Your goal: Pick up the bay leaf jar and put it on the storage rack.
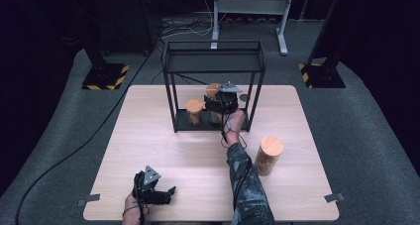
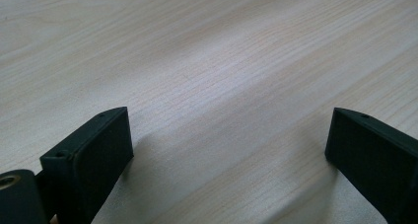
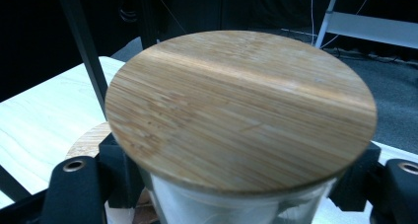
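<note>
The clear glass jar with a round bamboo lid (image 3: 241, 110) stands on the lower shelf of the black metal wire rack (image 1: 214, 54), just beside a shorter jar with the same lid (image 1: 194, 111), and the right gripper (image 1: 221, 103) has its fingers closed on its glass body under the lid. To do this step well, I think the jar must stay upright and not knock its neighbour or the rack posts. The right forearm reaches forward into the rack, while the left gripper (image 1: 161, 193) rests low at the near edge of the pale wooden tabletop (image 2: 207, 61), fingers wide apart and holding nothing.

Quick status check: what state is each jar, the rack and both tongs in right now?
Right tongs: shut on wooden-lidded glass jar, inside black metal rack.
Second lidded jar: upright on rack's bottom shelf.
Third lidded jar: upright on light wooden table, outside rack.
Left tongs: open, nothing between them.
</note>
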{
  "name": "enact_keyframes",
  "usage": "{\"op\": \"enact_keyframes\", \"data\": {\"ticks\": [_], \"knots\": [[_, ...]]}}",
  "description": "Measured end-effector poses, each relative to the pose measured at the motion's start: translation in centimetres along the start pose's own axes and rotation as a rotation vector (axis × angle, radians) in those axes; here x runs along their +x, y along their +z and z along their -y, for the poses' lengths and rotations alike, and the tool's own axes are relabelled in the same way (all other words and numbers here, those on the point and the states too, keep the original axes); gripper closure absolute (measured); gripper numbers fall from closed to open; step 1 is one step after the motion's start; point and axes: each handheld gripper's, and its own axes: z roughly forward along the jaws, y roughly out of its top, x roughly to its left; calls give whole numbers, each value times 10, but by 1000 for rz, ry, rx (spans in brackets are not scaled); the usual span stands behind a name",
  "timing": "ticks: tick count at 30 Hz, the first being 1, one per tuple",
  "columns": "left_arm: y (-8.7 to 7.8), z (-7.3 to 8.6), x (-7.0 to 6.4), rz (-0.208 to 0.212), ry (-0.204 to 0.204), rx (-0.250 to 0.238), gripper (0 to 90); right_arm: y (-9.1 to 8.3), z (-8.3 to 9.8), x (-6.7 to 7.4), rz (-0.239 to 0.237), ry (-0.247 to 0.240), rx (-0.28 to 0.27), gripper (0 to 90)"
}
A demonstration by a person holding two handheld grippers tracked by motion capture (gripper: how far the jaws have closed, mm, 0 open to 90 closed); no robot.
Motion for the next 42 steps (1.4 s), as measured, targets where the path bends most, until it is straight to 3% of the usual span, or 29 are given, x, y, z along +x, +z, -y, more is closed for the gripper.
{"op": "enact_keyframes", "data": {"ticks": [13, 26, 42], "knots": [[0, 0, 0, 0, 0, 0, 34, 11, 0, 1, 5, -1, 5, 246], [0, 0, 0, 1, 0, 0, 35, 25, 5, -2, 7, 46, 21, 246], [0, 0, 0, 2, 1, -2, 40, 32, 7, 5, -4, 30, -1, 246]]}}
